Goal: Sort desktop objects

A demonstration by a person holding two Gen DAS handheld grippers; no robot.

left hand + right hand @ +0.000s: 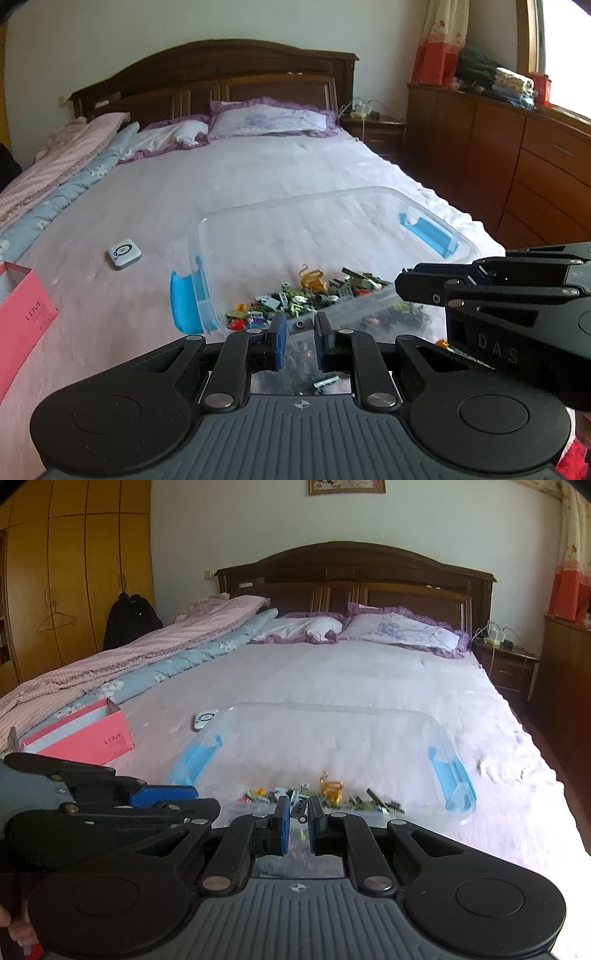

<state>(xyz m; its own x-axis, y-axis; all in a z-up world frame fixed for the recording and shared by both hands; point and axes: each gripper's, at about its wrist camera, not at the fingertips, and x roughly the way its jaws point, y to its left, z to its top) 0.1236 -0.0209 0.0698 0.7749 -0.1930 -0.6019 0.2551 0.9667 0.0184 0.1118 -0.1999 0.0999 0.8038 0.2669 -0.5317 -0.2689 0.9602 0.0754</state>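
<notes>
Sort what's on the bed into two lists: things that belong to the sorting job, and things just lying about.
Part of the job:
- clear plastic bin with blue latches
- pile of small toy pieces inside it
- orange toy piece in the pile
- pink box, open, possibly a destination

Just lying about:
- white square gadget
- pillows
- folded quilts

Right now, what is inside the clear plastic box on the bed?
The clear plastic box holds a pile of small toy bricks, with an orange piece on top. The left gripper covers its near part, so what lies there is hidden.
</notes>
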